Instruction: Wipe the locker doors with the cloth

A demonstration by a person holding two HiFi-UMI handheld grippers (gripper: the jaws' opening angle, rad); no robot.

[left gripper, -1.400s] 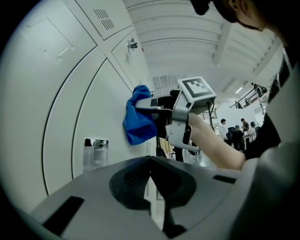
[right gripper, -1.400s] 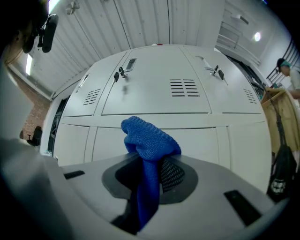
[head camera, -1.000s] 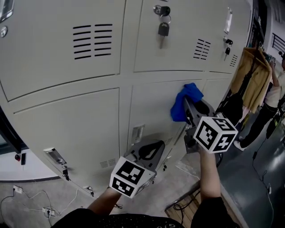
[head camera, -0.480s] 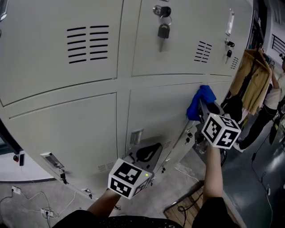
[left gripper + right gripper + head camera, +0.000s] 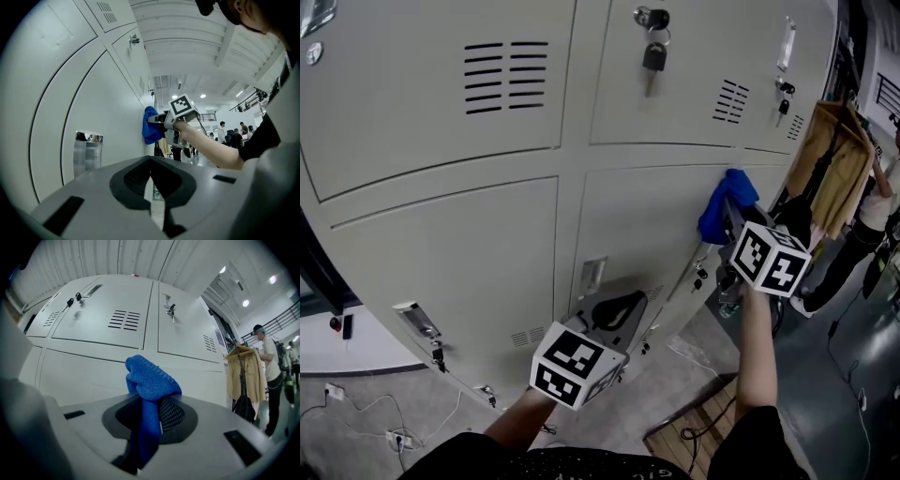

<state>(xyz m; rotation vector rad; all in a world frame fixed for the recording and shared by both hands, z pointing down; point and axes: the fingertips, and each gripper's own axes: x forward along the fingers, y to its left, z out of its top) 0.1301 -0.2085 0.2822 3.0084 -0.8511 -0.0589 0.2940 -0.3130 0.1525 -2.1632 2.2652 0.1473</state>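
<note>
My right gripper (image 5: 151, 420) clamps the blue cloth (image 5: 151, 380) against a lower locker door (image 5: 642, 220) at 2 o'clock. My left gripper (image 5: 151, 180), at 6 o'clock, is closed and empty.

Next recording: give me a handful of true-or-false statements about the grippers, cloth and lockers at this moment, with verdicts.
1. The right gripper has its jaws shut on the blue cloth. True.
2. The left gripper holds a second cloth. False: nothing is between its jaws.
3. The blue cloth is up at a vented top-row door. False: it is against a lower door.
4. A key hangs from the lock of an upper door. True.
</note>
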